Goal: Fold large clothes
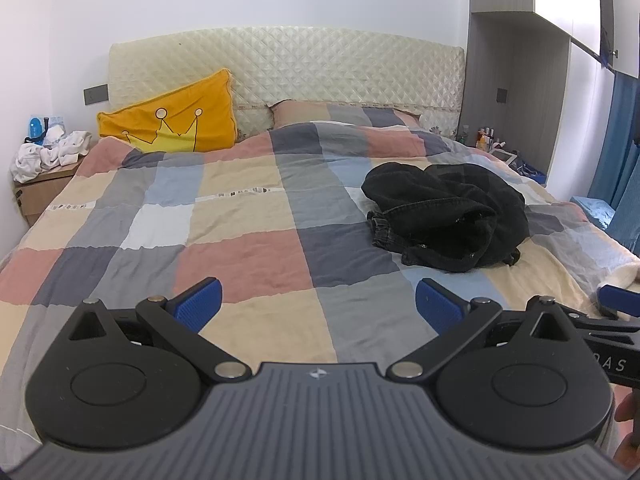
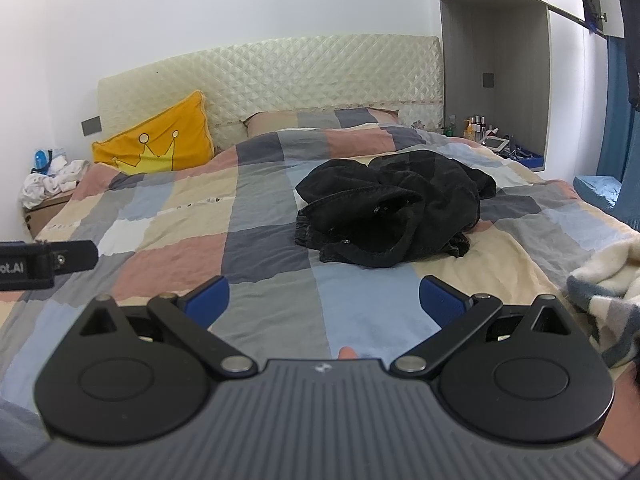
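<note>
From the left wrist, the left gripper [image 1: 318,300] is held spread wide and empty above the checked quilt [image 1: 224,216], bare to its near edge. The crumpled black garment [image 1: 444,216] is seen ahead to the right, well apart.

From the right wrist, the right gripper [image 2: 324,300] is likewise spread wide, empty. The garment [image 2: 392,212] lies straight ahead; a fleecy blanket [image 2: 604,280] crowds the right edge.

One black garment [image 1: 448,216] lies crumpled on one bed [image 1: 240,216]. Two grippers show, the left gripper [image 1: 318,304] and the right gripper [image 2: 324,300], each with two blue pads. There is one yellow cushion [image 1: 172,120], one headboard [image 1: 280,64] and one white blanket [image 2: 608,276]. The bottles [image 2: 476,124] are too small to count.
</note>
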